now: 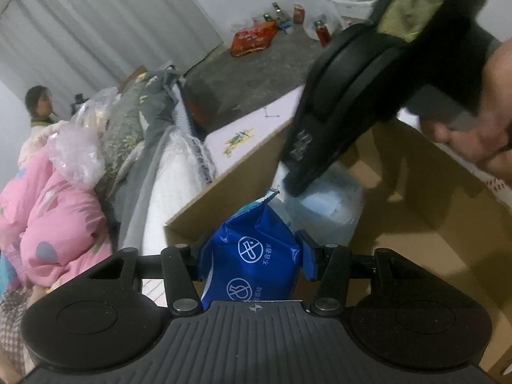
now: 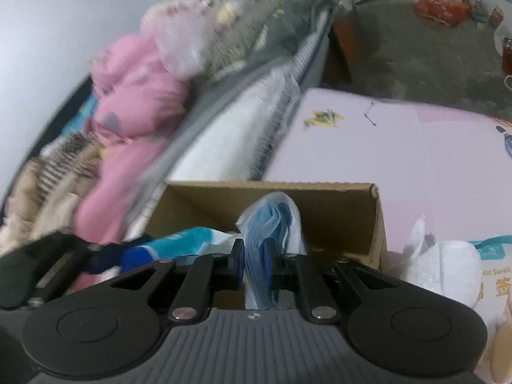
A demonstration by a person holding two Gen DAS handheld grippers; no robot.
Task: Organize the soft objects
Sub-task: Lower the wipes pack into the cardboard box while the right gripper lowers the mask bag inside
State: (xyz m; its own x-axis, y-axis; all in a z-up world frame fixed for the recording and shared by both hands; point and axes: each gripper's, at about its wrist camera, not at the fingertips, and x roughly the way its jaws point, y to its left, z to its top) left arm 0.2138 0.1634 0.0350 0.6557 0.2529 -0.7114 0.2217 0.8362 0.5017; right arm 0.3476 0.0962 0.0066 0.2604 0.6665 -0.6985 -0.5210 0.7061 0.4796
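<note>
Blue wipes pack [image 1: 252, 252], mask packet [image 2: 272, 224], cardboard box [image 2: 336, 204]

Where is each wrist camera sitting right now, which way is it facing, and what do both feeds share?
Left wrist: sits on the left gripper, angled down into the cardboard box; shows its fingers clamped on the blue pack, plus the right gripper and hand.
Right wrist: sits on the right gripper, angled down at the box's far wall; shows its fingers pinching a bag of blue masks, the left gripper at left.
Shared: box, bed, pink quilt.
</note>
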